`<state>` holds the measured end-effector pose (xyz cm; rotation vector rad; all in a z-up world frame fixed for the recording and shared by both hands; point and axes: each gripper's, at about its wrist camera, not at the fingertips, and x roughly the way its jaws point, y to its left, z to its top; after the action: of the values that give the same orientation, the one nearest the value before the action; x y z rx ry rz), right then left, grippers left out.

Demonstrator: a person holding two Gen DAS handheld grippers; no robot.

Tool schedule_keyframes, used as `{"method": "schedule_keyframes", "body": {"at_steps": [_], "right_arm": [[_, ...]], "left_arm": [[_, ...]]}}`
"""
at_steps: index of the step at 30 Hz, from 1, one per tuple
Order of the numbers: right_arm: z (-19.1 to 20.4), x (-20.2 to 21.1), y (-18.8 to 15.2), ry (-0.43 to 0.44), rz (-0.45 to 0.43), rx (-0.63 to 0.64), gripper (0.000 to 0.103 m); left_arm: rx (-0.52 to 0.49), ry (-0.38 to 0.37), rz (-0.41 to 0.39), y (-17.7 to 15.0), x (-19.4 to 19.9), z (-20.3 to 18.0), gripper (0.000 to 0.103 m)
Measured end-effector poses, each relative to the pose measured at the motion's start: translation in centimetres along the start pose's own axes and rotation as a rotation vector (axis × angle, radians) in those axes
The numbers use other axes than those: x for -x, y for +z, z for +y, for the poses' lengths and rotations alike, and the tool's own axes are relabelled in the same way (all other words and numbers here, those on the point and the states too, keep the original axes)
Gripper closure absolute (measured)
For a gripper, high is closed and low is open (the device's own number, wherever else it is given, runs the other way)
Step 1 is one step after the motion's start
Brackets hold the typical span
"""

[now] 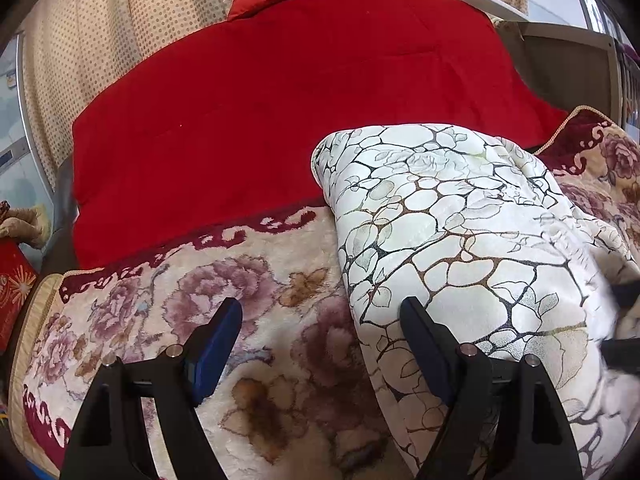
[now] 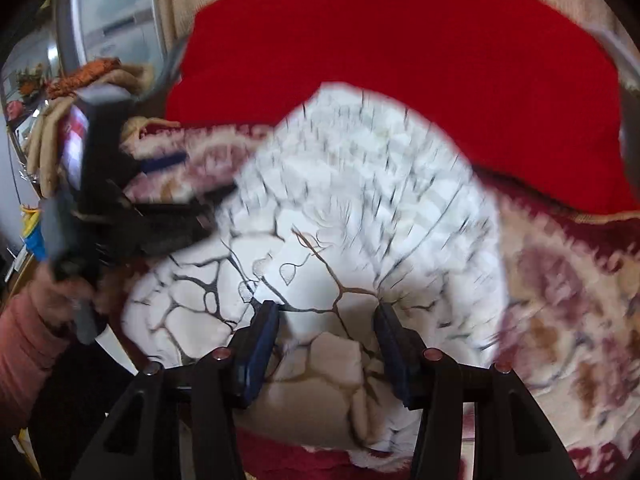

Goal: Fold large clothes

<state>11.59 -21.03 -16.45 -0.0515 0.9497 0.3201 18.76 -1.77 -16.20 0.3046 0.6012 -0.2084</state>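
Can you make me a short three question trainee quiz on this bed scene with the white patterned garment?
1. True or false: the left tool stands open, with no cloth between its fingers.
2. The white patterned garment lies on: A) bare floor, B) floral blanket, C) a chair.
3. Which colour is the quilt behind the garment?

Key:
1. True; the garment's edge lies beside one finger.
2. B.
3. Red. The right tool stands over the garment, which bulges between its fingers; whether it is pinched is unclear through the blur.
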Motion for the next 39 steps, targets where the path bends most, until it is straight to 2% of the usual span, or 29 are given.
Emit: {"method": "schedule_keyframes", "body": {"at_steps": [3,9,12,15,19,23,26,29,31,34,39], "right_arm": [[-1.1,-1.2,-0.5,0.06,0.007,-0.07,0.049],[-1.5,1.5,0.4,0.066,-0.008,-0.069,0.049],[-2.3,3.2,2.9,0.014,-0.06,-0.055,0.049],[-3.5,2.8,5.7,-0.006,-0.072,-0.073,0.049],[-5.5,0.9,9.4,0.023,-0.084,-0.158,0.049],[-6.2,-1.7,12.8,0.064,-0.079,-0.19,0.05],[-6.3,-4.1,15.4,0.117,-0.035,-0.208,0.05],[-6.3,-7.2,17.4,0.113,0.03,-0.203,0.05],[-6.4,-9.5,17.7,0.111,0.081,-0.22,0.05],[-6.6,-12.5,17.2,0.051,0.129,-0.211,0.051],[-5.8,-10.8,16.8,0.021,0.093,-0.178,0.052]], "left_arm": [[-0.002,-0.006,0.003,0.0,0.3,0.4,0.021],[0.034,-0.024,-0.021,0.1,1.7,2.5,0.021],[0.062,-0.005,-0.013,0.2,1.3,3.5,0.021],[0.103,0.004,0.006,0.3,0.4,4.3,0.021],[0.148,0.006,0.041,0.6,-1.3,4.7,0.021],[0.153,-0.001,0.065,0.9,-2.6,4.1,0.021],[0.149,-0.005,0.07,1.0,-2.9,3.7,0.021],[0.138,-0.007,0.074,1.1,-3.4,3.2,0.021],[0.124,-0.003,0.078,1.2,-3.8,2.9,0.021],[0.126,-0.013,0.085,1.2,-4.1,2.9,0.021],[0.119,-0.016,0.087,1.1,-3.6,3.2,0.021]]}}
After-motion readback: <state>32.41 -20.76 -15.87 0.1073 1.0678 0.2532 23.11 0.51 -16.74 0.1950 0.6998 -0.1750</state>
